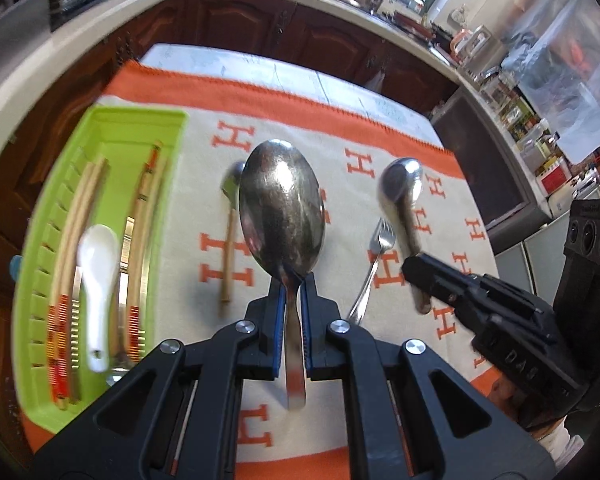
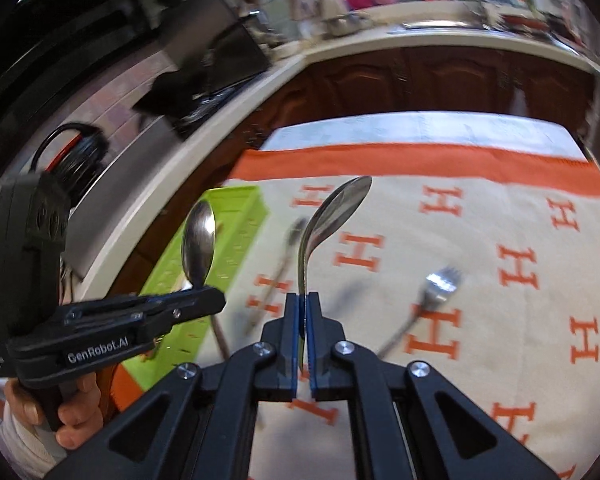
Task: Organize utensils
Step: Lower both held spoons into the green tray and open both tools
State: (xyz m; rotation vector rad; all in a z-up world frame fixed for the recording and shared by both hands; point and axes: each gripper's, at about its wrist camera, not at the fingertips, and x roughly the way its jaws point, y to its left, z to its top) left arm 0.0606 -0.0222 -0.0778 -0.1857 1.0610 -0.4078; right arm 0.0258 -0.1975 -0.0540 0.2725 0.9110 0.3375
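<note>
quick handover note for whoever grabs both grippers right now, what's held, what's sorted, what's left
Left gripper: shut on a large metal spoon, lifted above the cloth.
Right gripper: shut on a second metal spoon, also lifted.
Done: the green tray already holds chopsticks and a white ceramic spoon.
Left: both held spoons go in the tray; a fork and a wooden-handled spoon lie loose on the cloth.
</note>
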